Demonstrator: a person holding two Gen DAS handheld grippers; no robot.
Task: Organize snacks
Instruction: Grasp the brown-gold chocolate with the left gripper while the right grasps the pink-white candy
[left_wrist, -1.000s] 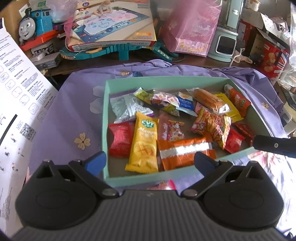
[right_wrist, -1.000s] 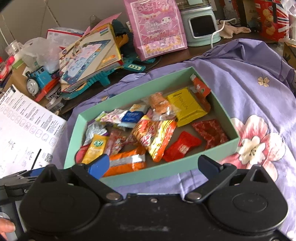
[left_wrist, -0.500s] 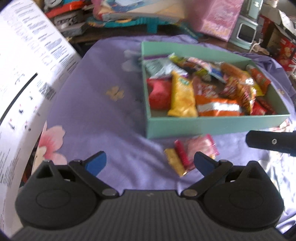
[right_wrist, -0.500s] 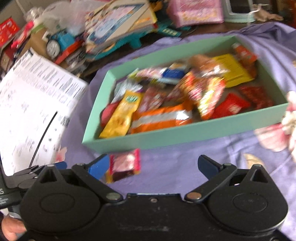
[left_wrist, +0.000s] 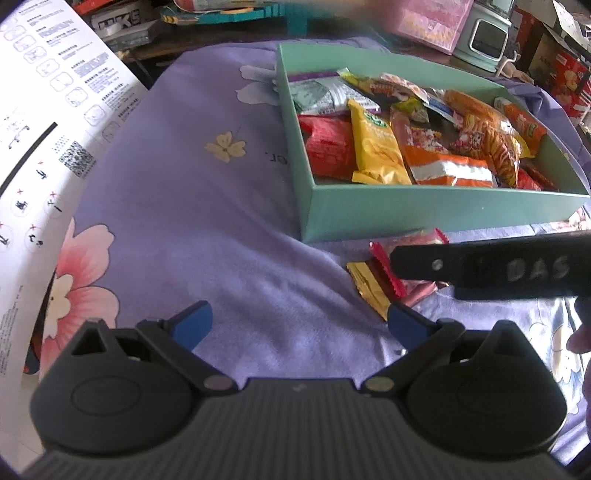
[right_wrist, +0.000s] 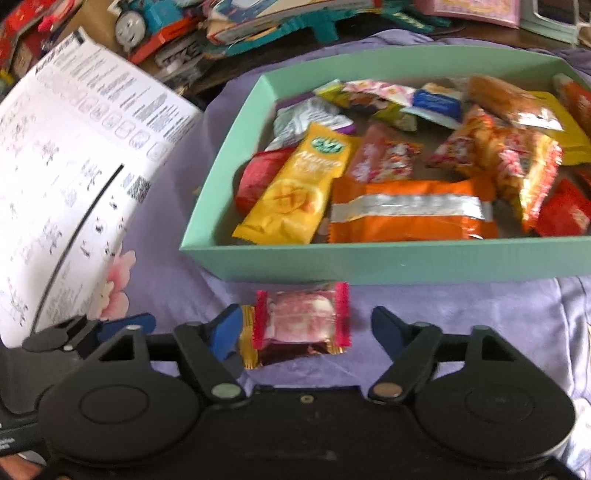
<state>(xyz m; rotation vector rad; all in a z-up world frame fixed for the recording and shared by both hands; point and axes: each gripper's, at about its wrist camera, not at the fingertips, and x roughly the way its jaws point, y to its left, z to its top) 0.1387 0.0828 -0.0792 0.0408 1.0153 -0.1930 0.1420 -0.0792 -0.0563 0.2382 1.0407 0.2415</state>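
Note:
A mint-green box (left_wrist: 424, 206) (right_wrist: 388, 262) on the purple flowered cloth holds several snack packets, among them a yellow mango packet (right_wrist: 295, 188) and an orange one (right_wrist: 410, 212). Outside its near wall lie a pink-and-red wrapped snack (right_wrist: 303, 319) on top of a dark red and gold packet (right_wrist: 295, 352); both show in the left wrist view (left_wrist: 384, 273), partly hidden by the right gripper's body (left_wrist: 498, 264). My right gripper (right_wrist: 304, 330) is open, its fingers either side of the pink snack. My left gripper (left_wrist: 299, 323) is open and empty over bare cloth.
A large white printed sheet (left_wrist: 40, 122) (right_wrist: 70, 177) stands at the left. Toys, a train (right_wrist: 147, 20), books and a pink bag (left_wrist: 432, 22) crowd the table behind the box. Purple cloth (left_wrist: 192, 206) lies left of the box.
Both grippers have pulled back and down from over the box. The two loose snacks in front of the box have come into view, and the right gripper now straddles them.

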